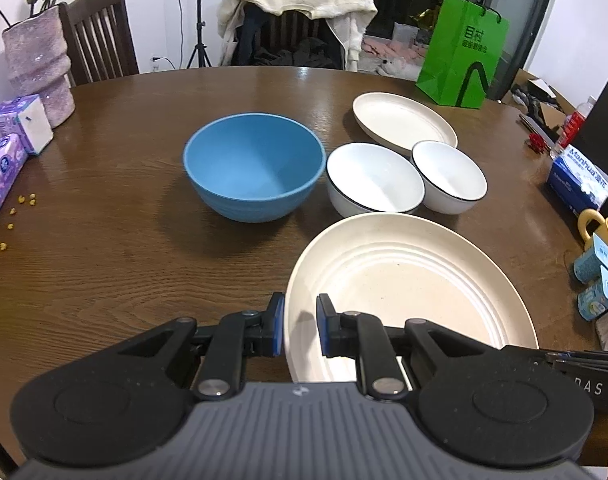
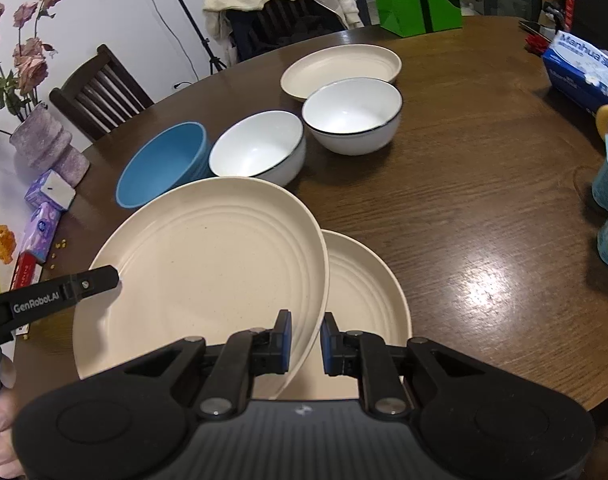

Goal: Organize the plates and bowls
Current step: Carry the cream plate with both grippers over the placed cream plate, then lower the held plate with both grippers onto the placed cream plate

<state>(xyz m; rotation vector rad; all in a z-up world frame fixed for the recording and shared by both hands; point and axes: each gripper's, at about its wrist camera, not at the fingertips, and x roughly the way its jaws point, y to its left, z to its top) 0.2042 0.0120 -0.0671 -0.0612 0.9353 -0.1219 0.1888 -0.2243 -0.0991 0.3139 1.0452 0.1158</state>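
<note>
Both grippers clamp one cream plate, the held plate (image 2: 207, 272), by opposite edges. The right gripper (image 2: 306, 344) has its jaws drawn together on the rim at the plate's 5 o'clock in the right wrist view, and the left gripper (image 1: 299, 326) pinches the rim at about 8 o'clock in its own view, so neither hand is free. What the coming move turns on is the lower plate (image 2: 364, 300), which lies flat on the table (image 2: 484, 208) directly under the held plate's right edge, showing at 3 o'clock of it in the right wrist view. The held plate looks tilted, its right rim dipping toward the lower plate; whether the two touch I cannot tell. My reading is that the plate is being set down to stack, and it would need shifting toward 3 o'clock to sit centred. Beyond, toward 12 o'clock, stand the blue bowl (image 1: 253, 166), two white bowls (image 1: 374, 178) (image 1: 450, 176) side by side, and a far plate (image 1: 402, 122), all well apart from the grippers.
</note>
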